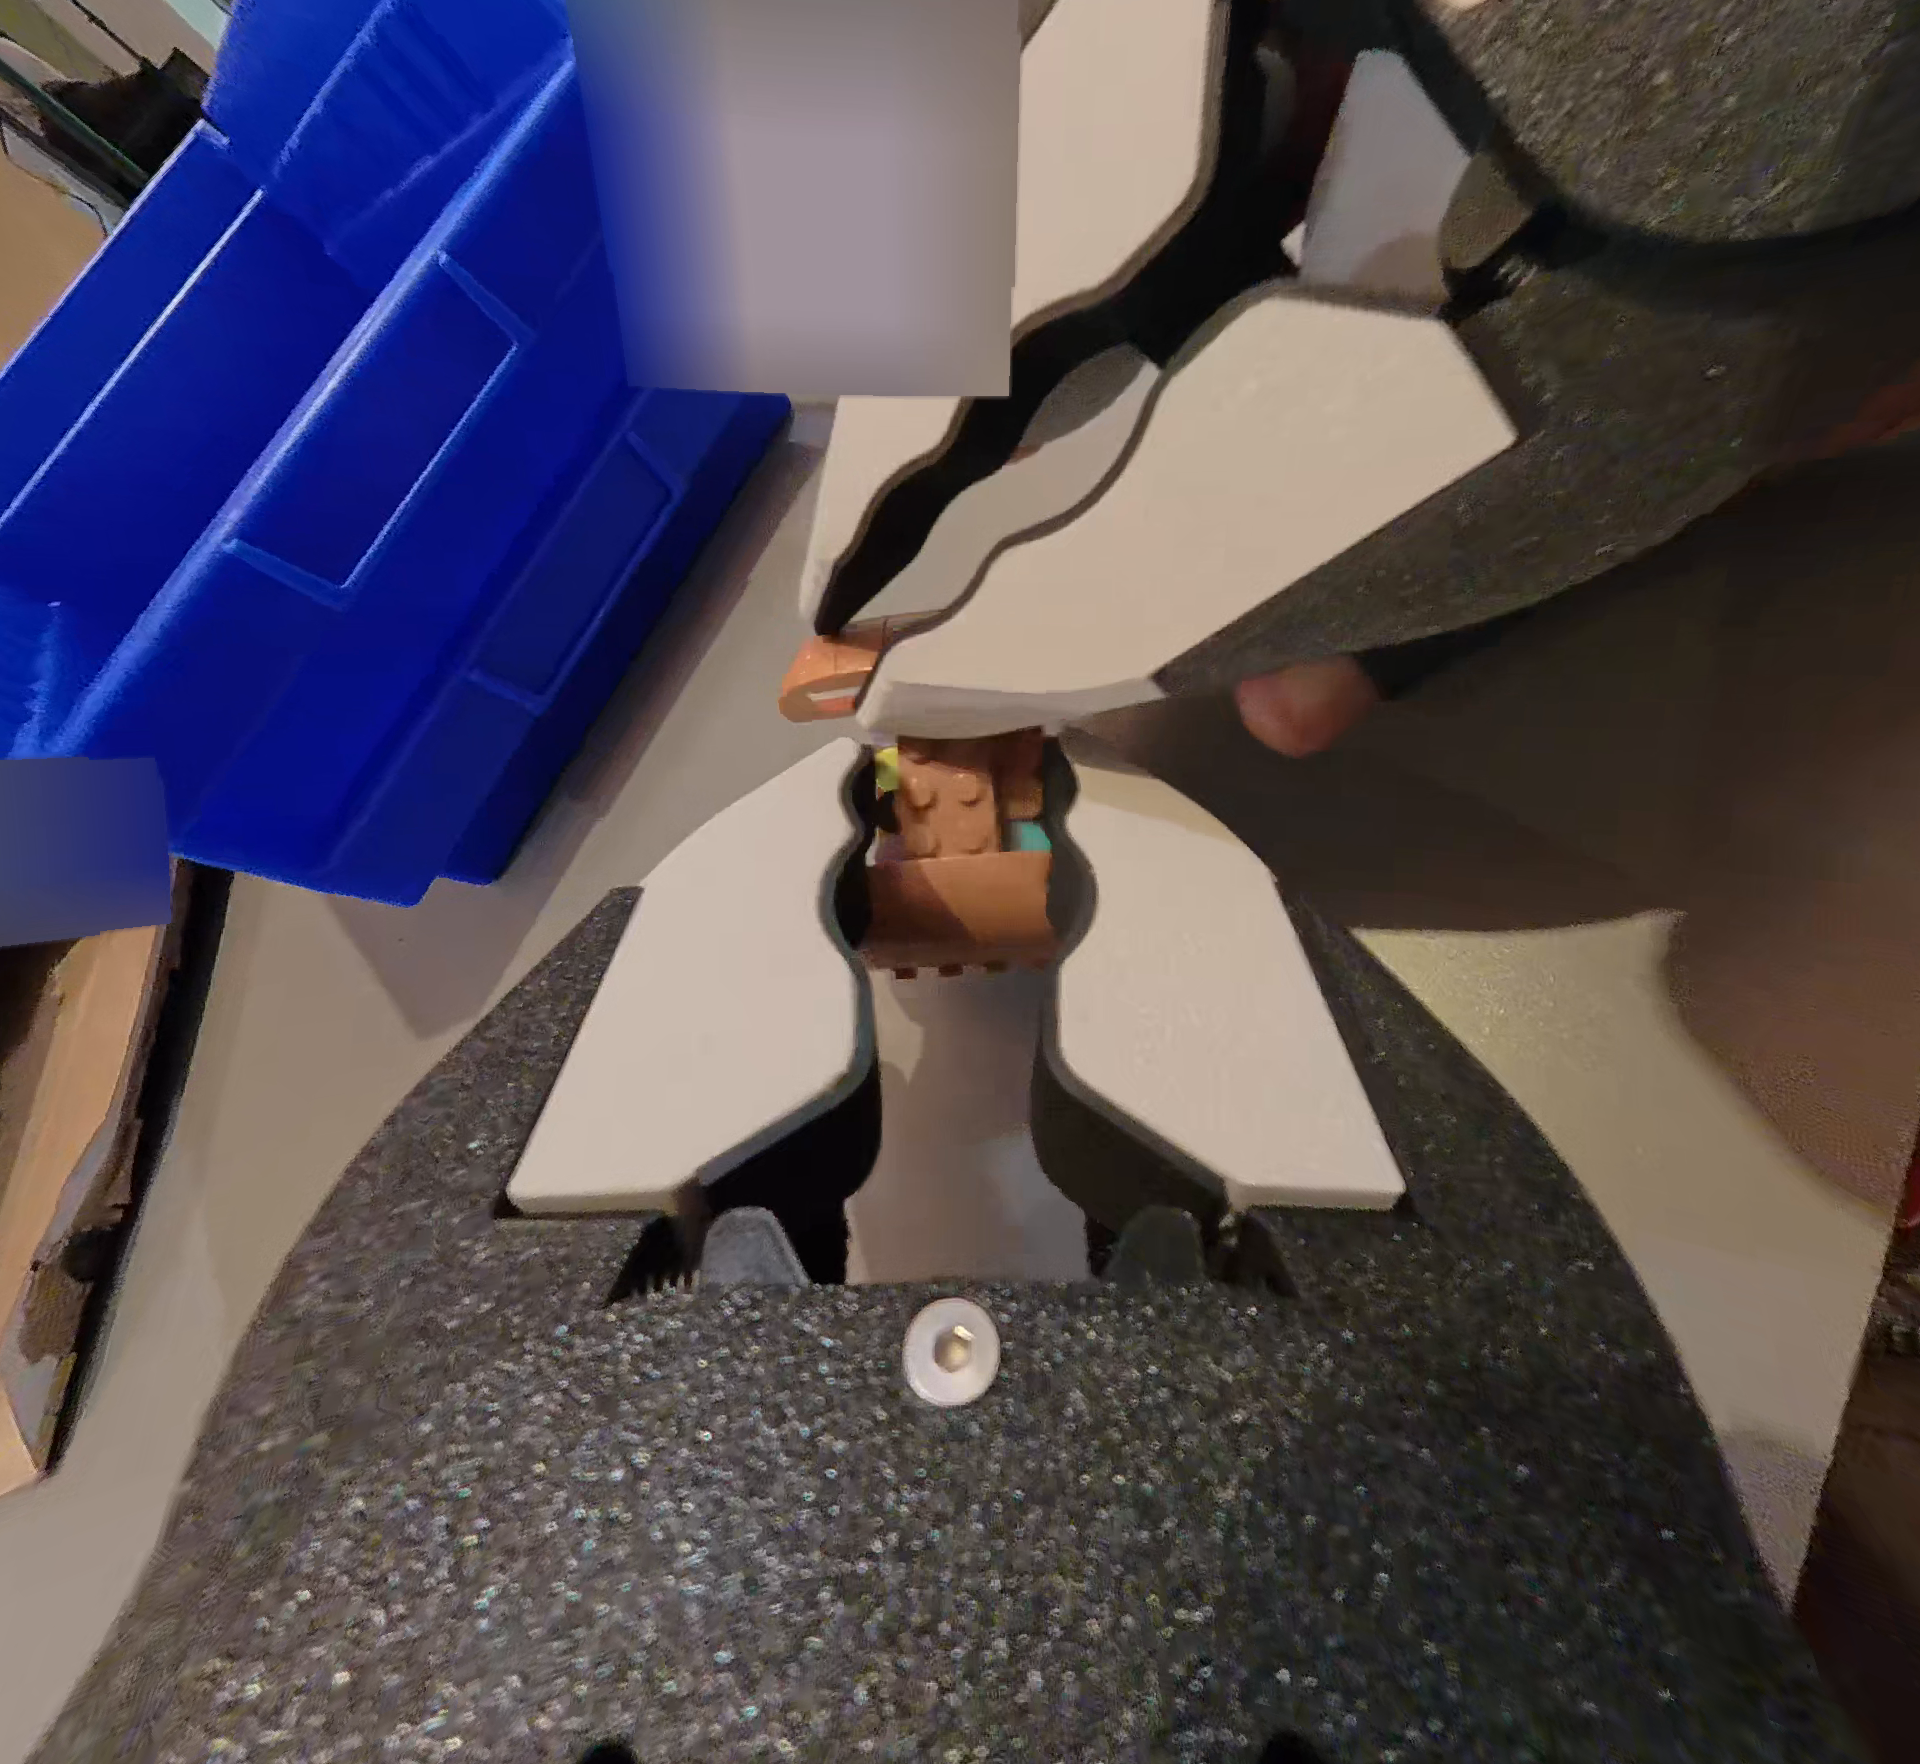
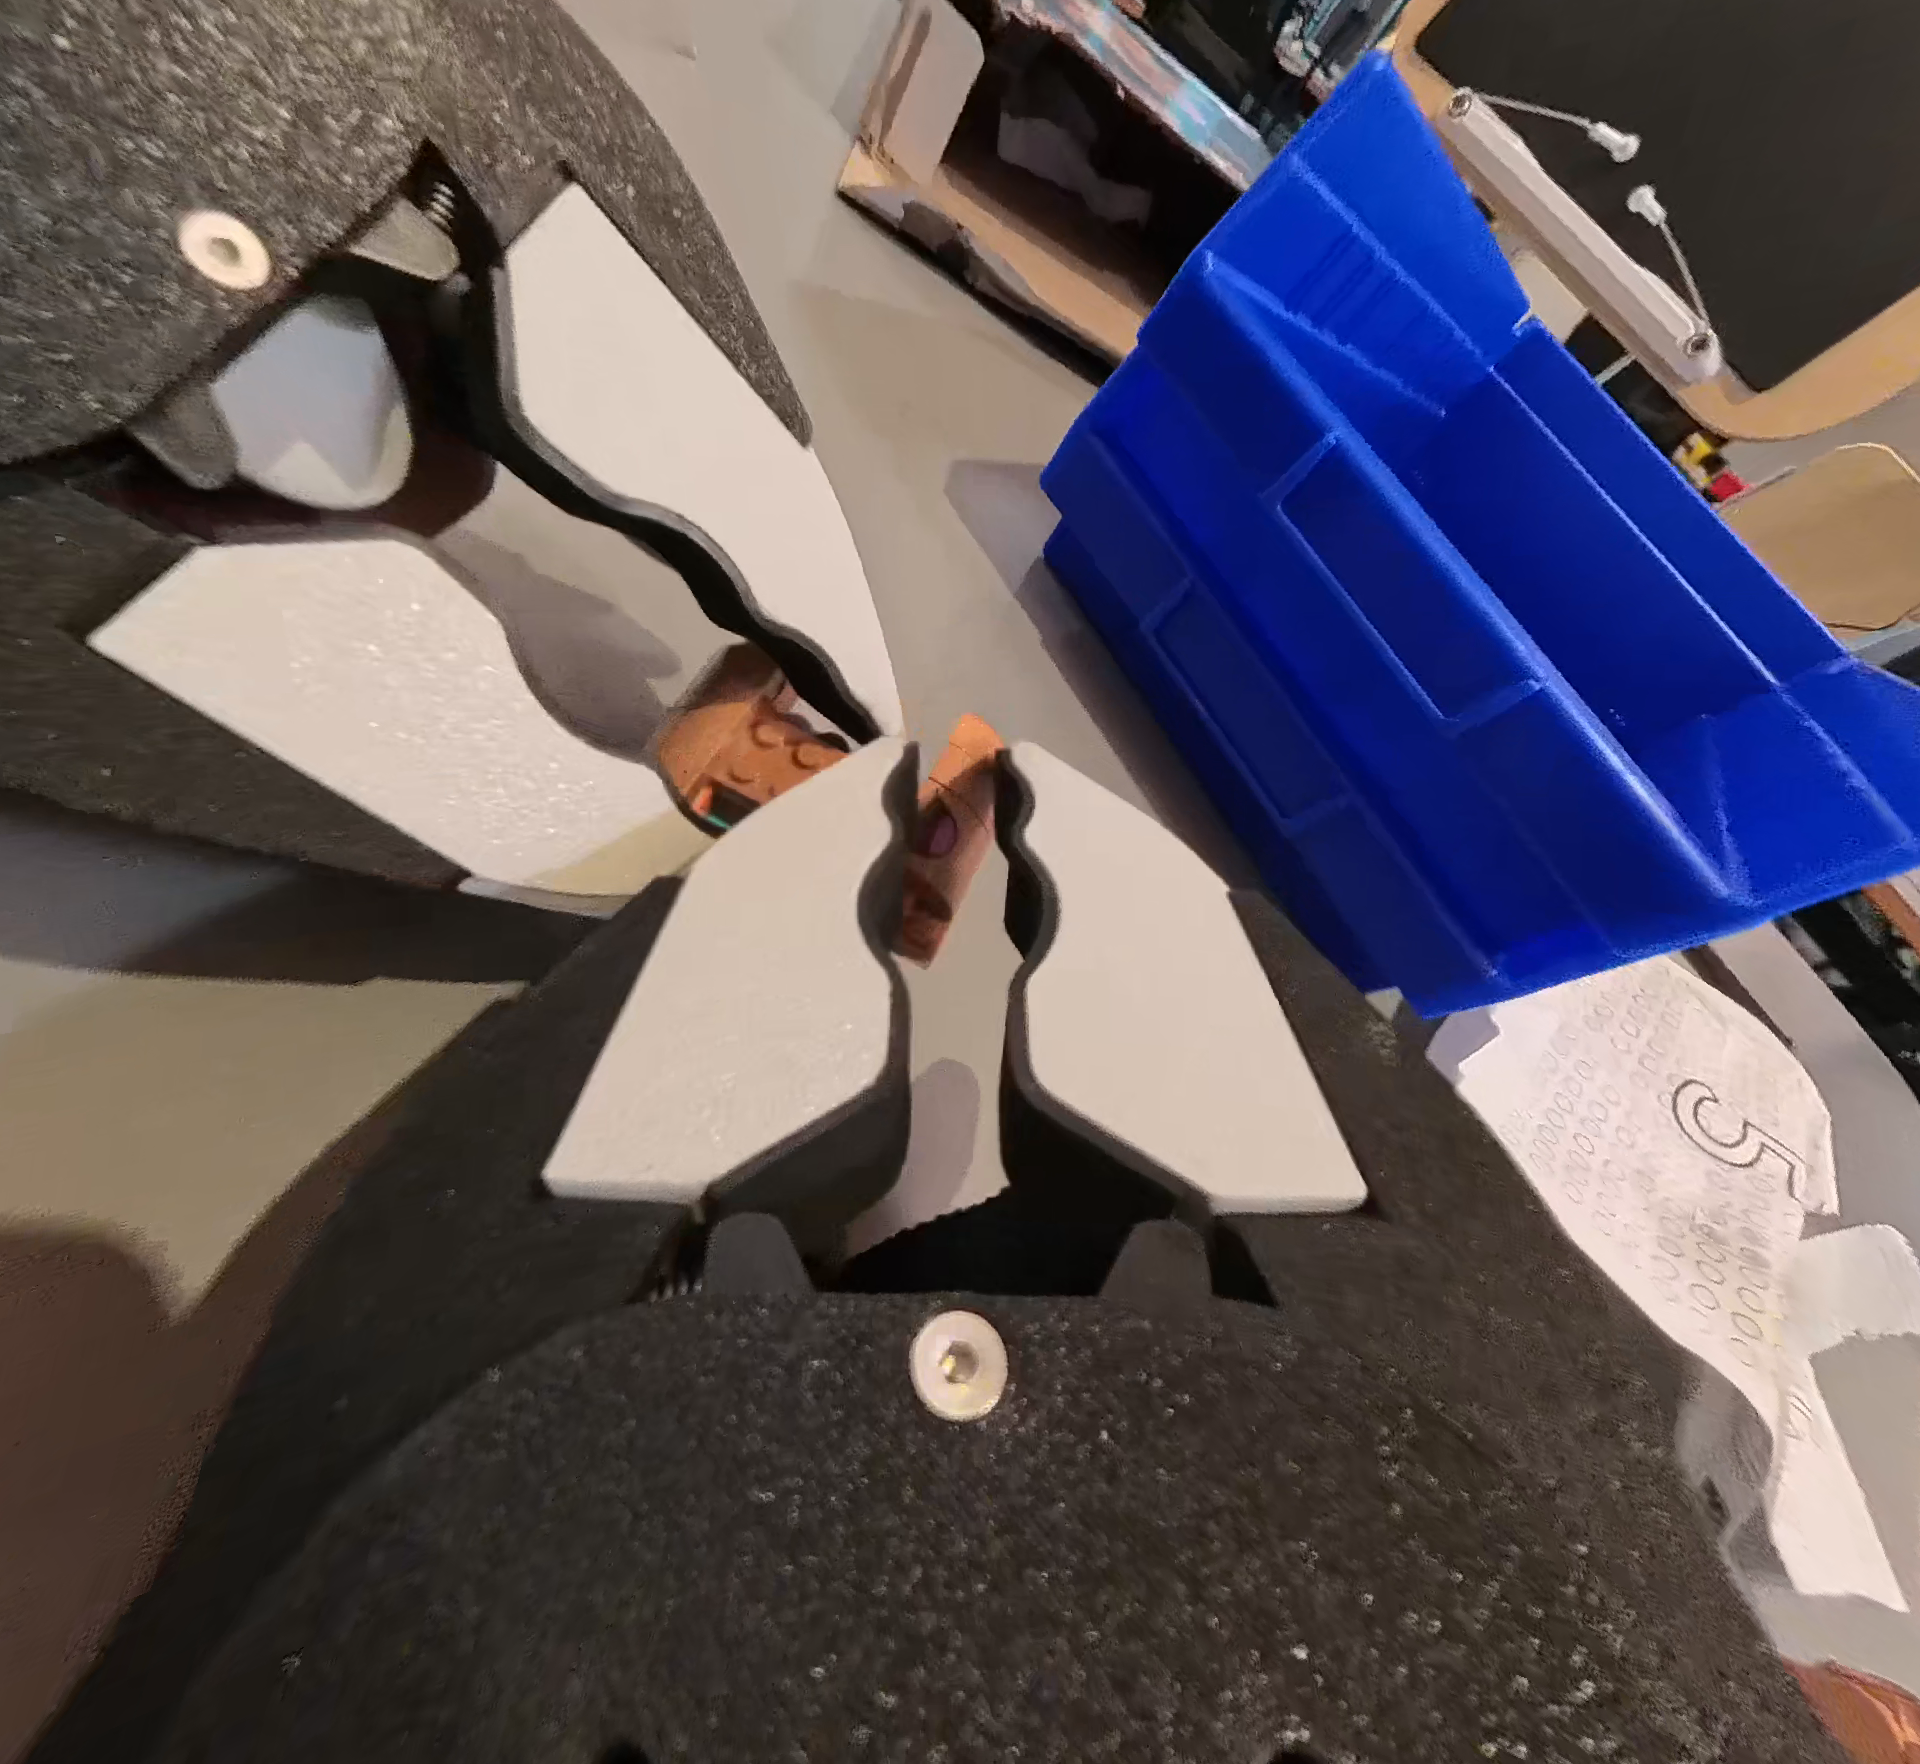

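My left gripper (image 1: 956,779) is shut on a brown toy-brick assembly (image 1: 961,873) with studs on top and small teal and yellow-green bits. My right gripper (image 1: 847,665) reaches in from the upper right, its tips right above the assembly, and is shut on a small brown piece (image 1: 826,680). In the right wrist view my right gripper (image 2: 958,758) pinches that small brown piece (image 2: 961,810), which has a purple mark. The left gripper (image 2: 774,769) sits close at the left with the studded brown assembly (image 2: 753,748). The two held parts are very close; contact cannot be told.
A blue plastic bin (image 1: 312,426) stands on the grey table (image 1: 312,1091) to the left, and also shows in the right wrist view (image 2: 1455,623). A torn cardboard box (image 2: 997,187) lies behind. A crumpled white printed paper bag (image 2: 1683,1195) lies by the bin. A fingertip (image 1: 1299,701) shows. Less than 4 cm separates the two grippers' tips.
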